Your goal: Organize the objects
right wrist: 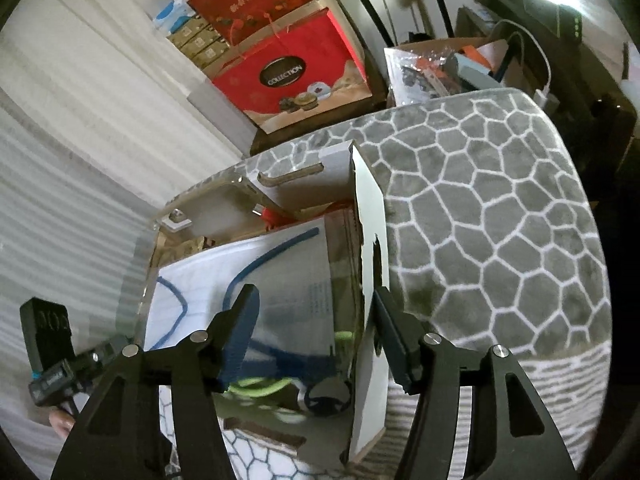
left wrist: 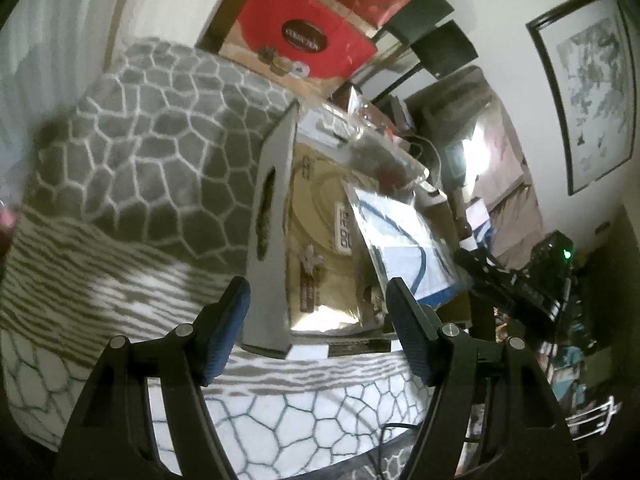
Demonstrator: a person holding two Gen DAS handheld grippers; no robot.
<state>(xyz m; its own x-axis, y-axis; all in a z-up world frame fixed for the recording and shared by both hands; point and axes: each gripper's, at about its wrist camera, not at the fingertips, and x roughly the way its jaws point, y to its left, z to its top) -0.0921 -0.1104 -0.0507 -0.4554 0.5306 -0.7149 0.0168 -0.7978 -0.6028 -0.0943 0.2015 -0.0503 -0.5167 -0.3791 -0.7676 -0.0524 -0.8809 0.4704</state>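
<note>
An open cardboard box point(left wrist: 268, 216) stands on a grey-and-white patterned blanket point(left wrist: 152, 136). Inside it lie a clear bag with blue cable point(left wrist: 404, 240) and a gold package point(left wrist: 320, 248). My left gripper point(left wrist: 316, 300) is open, hovering just in front of the box, its fingers either side of the box's near wall. In the right wrist view the same box point(right wrist: 368, 220) holds the bagged blue cable point(right wrist: 248, 272) and a green cable point(right wrist: 256, 386). My right gripper point(right wrist: 316, 312) is open, its fingers straddling the box's white side flap.
Red gift bags point(right wrist: 292, 76) stand behind the blanket by a white wall. A cluttered carton point(right wrist: 440, 64) sits further back. The other hand-held device point(right wrist: 48, 344) shows at lower left. A framed picture point(left wrist: 588, 92) hangs on the wall, with dark equipment point(left wrist: 532, 280) below.
</note>
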